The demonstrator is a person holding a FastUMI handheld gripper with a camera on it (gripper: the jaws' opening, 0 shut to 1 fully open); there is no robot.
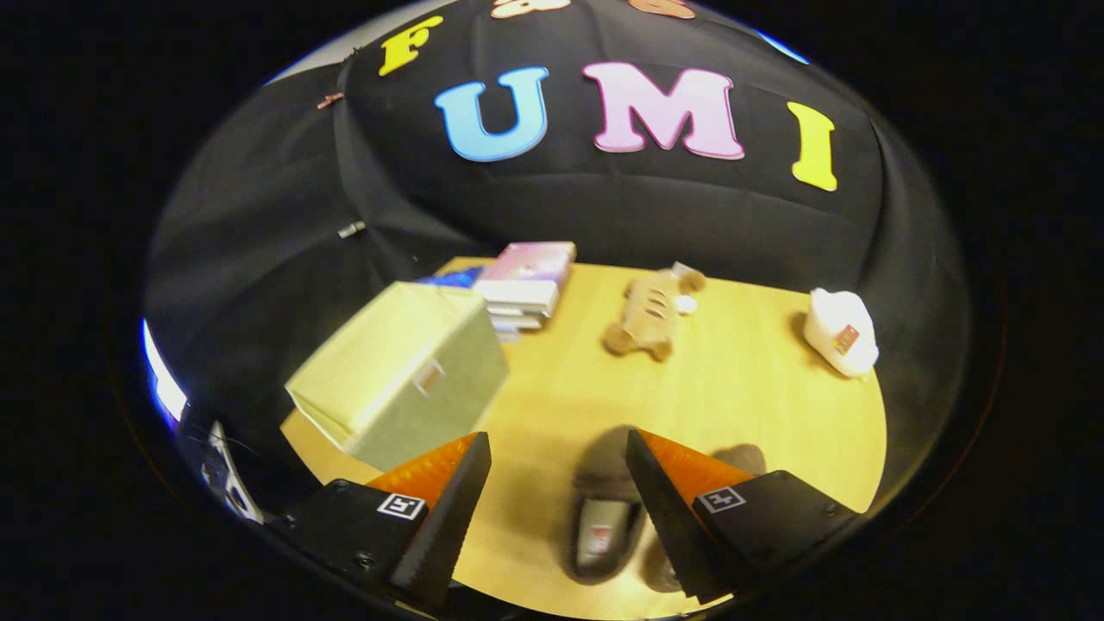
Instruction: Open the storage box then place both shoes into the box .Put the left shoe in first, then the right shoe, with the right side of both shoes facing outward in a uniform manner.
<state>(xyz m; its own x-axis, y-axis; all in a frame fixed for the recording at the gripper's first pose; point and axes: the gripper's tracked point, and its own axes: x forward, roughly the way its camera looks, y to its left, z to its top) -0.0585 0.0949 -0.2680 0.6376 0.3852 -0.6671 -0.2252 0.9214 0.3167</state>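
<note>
Fabric storage box (405,375) lid closed, ahead-left of the gripper (559,509); probably light and soft, so lift by the lid edge. Fingers apart, empty, above grey slippers (604,517) on the wooden table (759,405).

Stack of books (523,285), plush toy (649,315), white object (841,332) — wooden table (759,405)

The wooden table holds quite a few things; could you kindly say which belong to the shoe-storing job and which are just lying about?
Job:
- closed pale-green fabric storage box
- grey slippers between the open tool fingers

Lying about:
- stack of books
- brown plush toy
- white rounded object
</note>
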